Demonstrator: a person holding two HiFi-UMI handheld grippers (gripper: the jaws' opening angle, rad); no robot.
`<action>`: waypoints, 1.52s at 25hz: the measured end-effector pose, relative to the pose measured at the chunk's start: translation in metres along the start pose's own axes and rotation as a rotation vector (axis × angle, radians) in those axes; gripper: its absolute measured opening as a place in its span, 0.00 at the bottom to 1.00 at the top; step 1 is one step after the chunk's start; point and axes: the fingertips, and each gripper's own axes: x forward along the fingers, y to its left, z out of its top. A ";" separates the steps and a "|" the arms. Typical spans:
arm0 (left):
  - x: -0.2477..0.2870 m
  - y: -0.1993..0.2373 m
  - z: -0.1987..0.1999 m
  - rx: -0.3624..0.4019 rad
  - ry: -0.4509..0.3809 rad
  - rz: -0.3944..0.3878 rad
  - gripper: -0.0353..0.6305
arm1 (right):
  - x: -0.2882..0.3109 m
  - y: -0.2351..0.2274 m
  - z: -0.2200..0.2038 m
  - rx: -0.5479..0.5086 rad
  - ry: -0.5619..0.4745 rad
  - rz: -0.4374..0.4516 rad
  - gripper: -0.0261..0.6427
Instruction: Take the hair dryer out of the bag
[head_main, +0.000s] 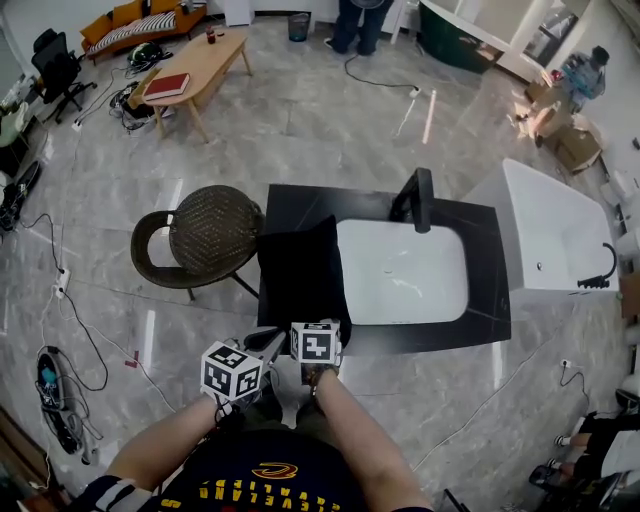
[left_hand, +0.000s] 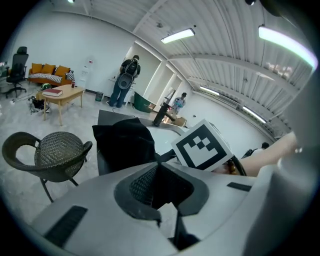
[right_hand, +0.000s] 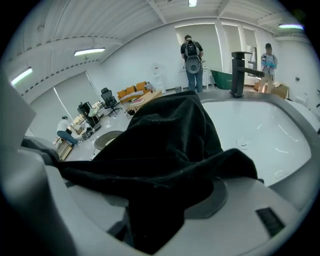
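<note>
A black cloth bag (head_main: 300, 272) lies on the dark countertop (head_main: 485, 300), left of the white sink (head_main: 405, 270). It shows ahead of the jaws in the left gripper view (left_hand: 125, 145) and fills the right gripper view (right_hand: 175, 145). My left gripper (head_main: 266, 342) (left_hand: 159, 189) sits at the bag's near left corner, jaws close together, with a dark strip of the bag's edge running into them. My right gripper (head_main: 318, 320) (right_hand: 162, 212) stands wide over the bag's near edge; loose fabric drapes between its jaws without being pinched. The hair dryer is hidden.
A black faucet (head_main: 420, 198) stands behind the sink. A wicker chair (head_main: 205, 235) is left of the counter and a white bathtub (head_main: 545, 225) to the right. Farther off are a wooden table (head_main: 195, 65) and a standing person (head_main: 357, 25).
</note>
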 end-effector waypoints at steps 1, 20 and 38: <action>0.000 0.000 0.001 0.009 0.004 0.000 0.09 | 0.003 0.000 -0.001 0.005 0.015 -0.004 0.39; -0.006 -0.004 0.011 0.068 -0.067 -0.014 0.09 | -0.052 0.005 -0.038 0.108 -0.031 -0.018 0.36; -0.008 -0.018 0.012 0.093 -0.094 -0.008 0.09 | -0.020 -0.027 -0.013 0.040 0.035 -0.126 0.36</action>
